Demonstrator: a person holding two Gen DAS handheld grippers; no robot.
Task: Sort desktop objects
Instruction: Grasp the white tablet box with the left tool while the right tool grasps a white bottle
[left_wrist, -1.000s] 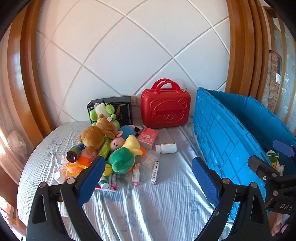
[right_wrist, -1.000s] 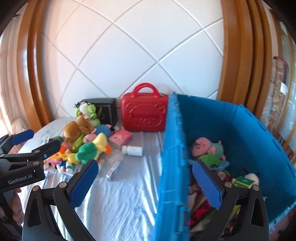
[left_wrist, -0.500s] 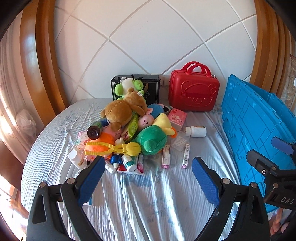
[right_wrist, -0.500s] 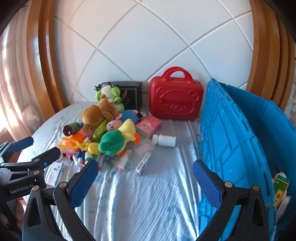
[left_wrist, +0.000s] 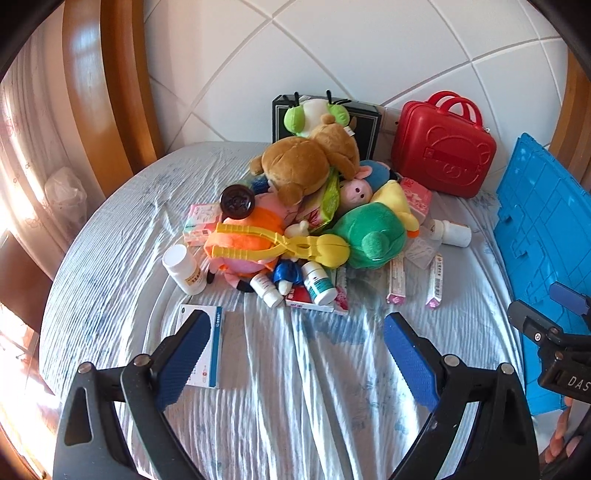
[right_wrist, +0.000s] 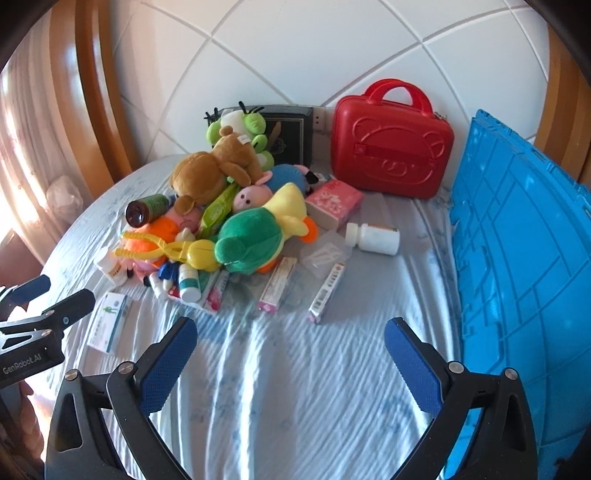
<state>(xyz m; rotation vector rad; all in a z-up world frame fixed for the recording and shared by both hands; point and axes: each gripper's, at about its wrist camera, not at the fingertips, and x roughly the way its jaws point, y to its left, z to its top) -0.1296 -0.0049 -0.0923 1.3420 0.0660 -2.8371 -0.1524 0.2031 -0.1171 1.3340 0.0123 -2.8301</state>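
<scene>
- Left claw (left_wrist: 295, 354) and right claw (right_wrist: 291, 358) both gape wide, empty, above the tabletop (right_wrist: 295, 387).
- Only the left view shows the white-and-blue box (left_wrist: 202, 347) whole, beside its left finger.
- Ahead lies the toy pile (right_wrist: 221, 221); yellow tongs (left_wrist: 280, 245) lie crosswise, handles leftward.
- Blue crate (right_wrist: 517, 258) stands right.

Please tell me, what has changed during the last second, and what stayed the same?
Both grippers swung to the left, away from the blue crate and toward the toy pile. The right gripper no longer looks into the crate; the left gripper now shows the blue-and-white box near its finger. Nothing was grasped or released: both stay open and empty. The pile, the red case and the white bottle did not move.
</scene>
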